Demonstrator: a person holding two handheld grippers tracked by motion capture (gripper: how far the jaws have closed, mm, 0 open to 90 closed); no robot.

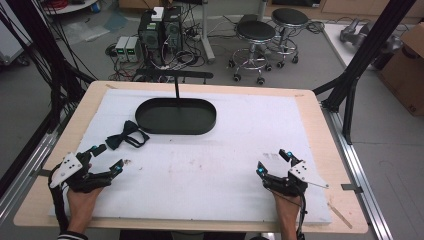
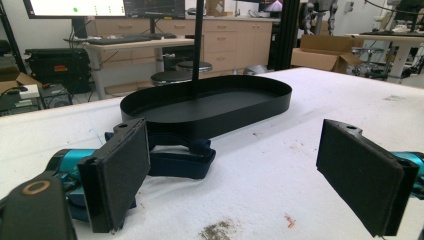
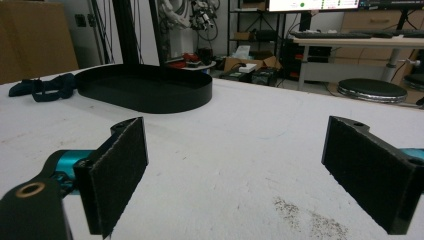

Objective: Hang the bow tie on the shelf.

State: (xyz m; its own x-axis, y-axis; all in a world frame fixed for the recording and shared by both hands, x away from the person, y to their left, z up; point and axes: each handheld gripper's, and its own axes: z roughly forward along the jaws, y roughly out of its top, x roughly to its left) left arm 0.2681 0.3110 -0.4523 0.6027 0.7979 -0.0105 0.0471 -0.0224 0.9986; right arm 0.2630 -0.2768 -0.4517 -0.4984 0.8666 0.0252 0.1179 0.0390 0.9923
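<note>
Both grippers, left gripper and right gripper, gape wide; left jaw half-hides the bow tie.

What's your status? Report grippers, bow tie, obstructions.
Left gripper open, right gripper open, both empty. Bow tie on table beside black tray. Nothing blocking.

No text, label or number is legible anywhere.

In the left gripper view, part of the dark bow tie is covered by the near jaw, and the tray's thin black post is chopped off by the top edge. Both forearms are cut off at the bottom of the high view.
</note>
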